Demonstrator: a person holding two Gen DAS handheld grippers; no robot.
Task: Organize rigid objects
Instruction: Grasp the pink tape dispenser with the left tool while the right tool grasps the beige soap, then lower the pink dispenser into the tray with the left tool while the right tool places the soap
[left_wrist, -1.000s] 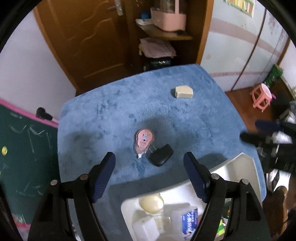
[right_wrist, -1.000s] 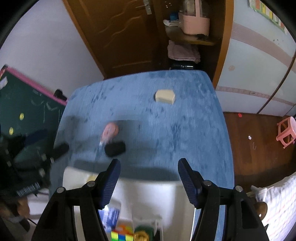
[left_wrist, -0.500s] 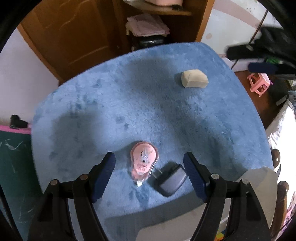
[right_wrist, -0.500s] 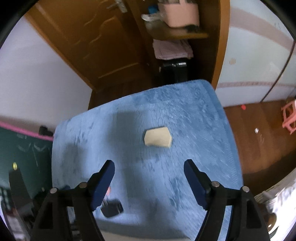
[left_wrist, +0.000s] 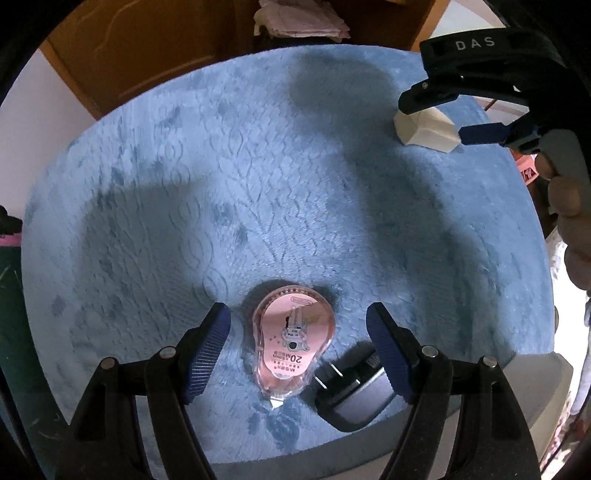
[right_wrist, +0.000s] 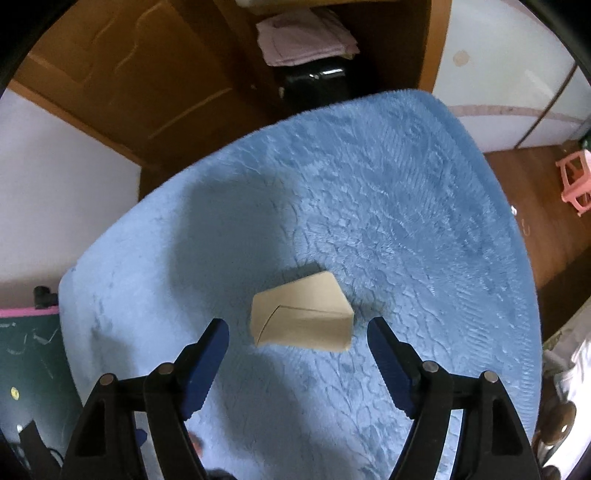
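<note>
While pointing down at the blue plush mat (left_wrist: 295, 192), left gripper (left_wrist: 297, 347) open, jaws apart, nothing clamped. Pink correction-tape dispenser (left_wrist: 293, 347) lying flat on mat between the two blue pads, touching neither; clear tip toward six o'clock. Black charger plug (left_wrist: 354, 391) just beside dispenser at about four o'clock, prongs toward the dispenser, partly under the right-hand pad. Edge of a white tray (left_wrist: 550, 384) at four o'clock, off the mat's rim.

Right gripper (right_wrist: 297, 354) likewise open, jaws apart on either side of a beige wedge-shaped block (right_wrist: 301, 321); no pad touching it in the right wrist view. Jaws widened just now, block between them but not pressed. From the left wrist view, block at two o'clock, well apart from dispenser and plug. Hand (left_wrist: 569, 206) at three o'clock on the right gripper's handle.
</note>
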